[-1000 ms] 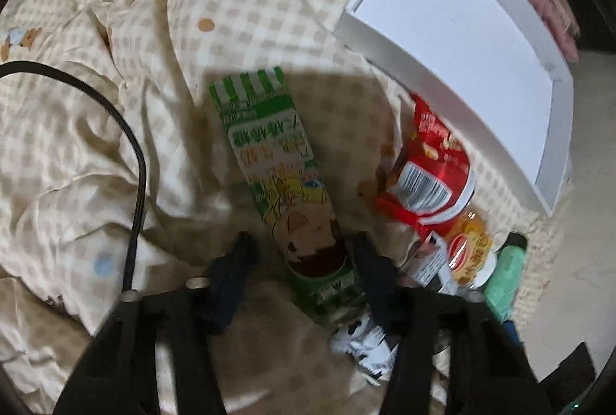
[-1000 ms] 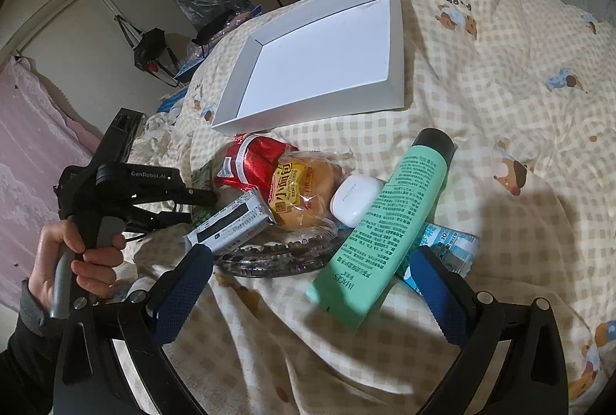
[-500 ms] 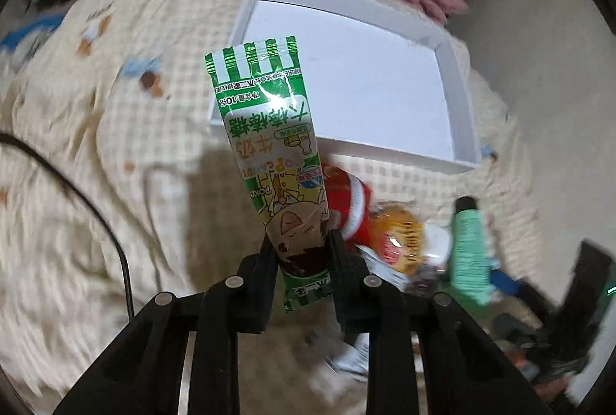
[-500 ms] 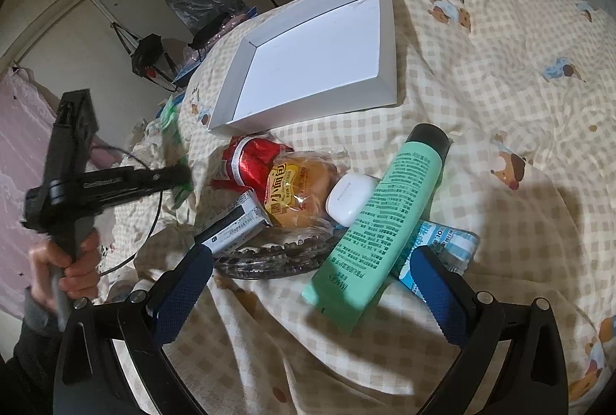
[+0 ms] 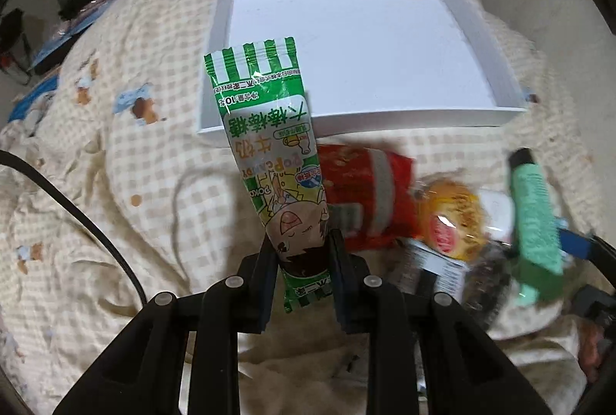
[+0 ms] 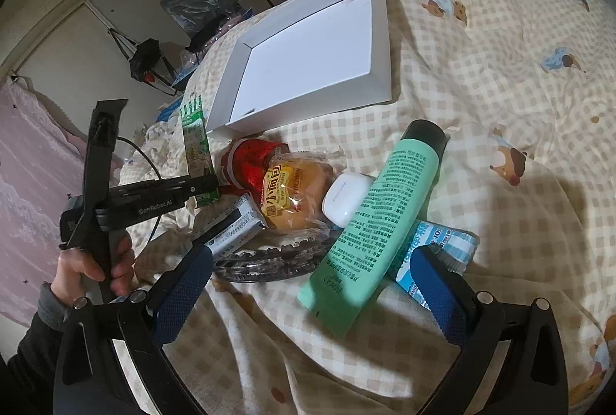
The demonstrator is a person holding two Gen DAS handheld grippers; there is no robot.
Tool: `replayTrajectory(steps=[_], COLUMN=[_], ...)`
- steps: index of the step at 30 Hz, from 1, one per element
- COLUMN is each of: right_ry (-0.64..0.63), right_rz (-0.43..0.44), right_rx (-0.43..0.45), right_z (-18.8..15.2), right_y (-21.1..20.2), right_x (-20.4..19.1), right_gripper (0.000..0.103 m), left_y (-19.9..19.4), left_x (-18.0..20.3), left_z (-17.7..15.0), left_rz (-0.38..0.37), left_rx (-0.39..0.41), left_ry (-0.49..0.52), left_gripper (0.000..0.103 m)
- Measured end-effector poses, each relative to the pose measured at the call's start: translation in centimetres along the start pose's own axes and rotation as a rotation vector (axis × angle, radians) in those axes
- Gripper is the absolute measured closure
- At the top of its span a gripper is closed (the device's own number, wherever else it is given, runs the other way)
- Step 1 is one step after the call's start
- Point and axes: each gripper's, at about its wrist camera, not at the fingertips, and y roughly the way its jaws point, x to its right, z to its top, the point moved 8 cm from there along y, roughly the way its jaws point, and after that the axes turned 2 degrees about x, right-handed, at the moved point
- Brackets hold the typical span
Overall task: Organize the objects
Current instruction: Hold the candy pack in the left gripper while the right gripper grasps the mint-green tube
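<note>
Green candy packet [image 5: 269, 161] pinched near its bottom end by left gripper [image 5: 302, 257], pads closed on it, packet lifted clear of the checked bedcover [image 5: 154, 164] and sticking up toward the near wall of the white tray [image 5: 496, 41]. Right gripper [image 6: 312, 276] wide open, nothing between the blue pads, hanging over the pile. Packet likely very light, thin crinkly film, soft and floppy past the grip, glossy so probably a bit slippery; low grip leaves a long free end that could sag or swing, so hold closer to the middle judged safer, contents inside maybe brittle, light squeeze only. Looks: long narrow sachet, green with white stripes along the crimped top seal, cartoon face near the pinch, printed text upside down in left wrist view. Rest of the pile just below the tray: red snack bag [image 6: 250, 161], wrapped bun [image 6: 296, 195], white earbud case [image 6: 346, 195], mint green tube [image 6: 381, 215], small boxed item [image 6: 235, 226], clear glass dish [image 6: 277, 257], blue-white tissue pack [image 6: 439, 241]. Tray holds nothing yet. Person's hand [image 6: 92, 265] on left gripper handle.
</note>
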Motion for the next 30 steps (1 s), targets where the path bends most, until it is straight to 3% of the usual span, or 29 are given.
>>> replayTrajectory(steps=[3, 6, 11, 13, 14, 16, 19, 24, 30], right_ry=[0.001, -0.003, -0.014, -0.018, -0.018, -0.017, -0.017, -0.017, -0.014], right_rz=[0.001, -0.002, -0.002, -0.002, -0.002, -0.003, -0.004, -0.007, -0.005], right_rx=[0.004, 0.008, 0.016, 0.017, 0.016, 0.014, 0.014, 0.013, 0.013], right_z=[0.2, 0.2, 0.3, 0.3, 0.3, 0.3, 0.1, 0.2, 0.2], right_y=[-0.1, -0.1, -0.2, -0.2, -0.2, -0.1, -0.1, 0.0, 0.0], right_x=[-0.2, -0.3, -0.4, -0.4, -0.4, -0.3, -0.3, -0.2, -0.1], right_gripper=[0.000, 0.000, 0.000, 0.000, 0.000, 0.000, 0.000, 0.000, 0.000], left_y=[-1.1, -2.2, -5.3, -6.9, -7.8, -7.5, -6.3, -3.6, -3.2], left_x=[0.4, 2.1, 2.4, 2.2, 2.8, 3.5, 4.2, 4.7, 4.7], left_z=[-0.1, -0.6, 0.0, 0.3, 1.1, 1.8, 1.8, -1.2, -2.4], left_rz=[-0.004, -0.076, 0.015, 0.017, -0.022, -0.069, -0.077, -0.159, -0.133], left_rx=[0.018, 0.007, 0.207, 0.290, 0.330, 0.325, 0.296, 0.218, 0.228], left_ry=[0.009, 0.053, 0.094, 0.066, 0.068, 0.098, 0.119, 0.096, 0.080], left_gripper=[0.076, 0.076, 0.076, 0.076, 0.076, 0.075, 0.075, 0.075, 0.075])
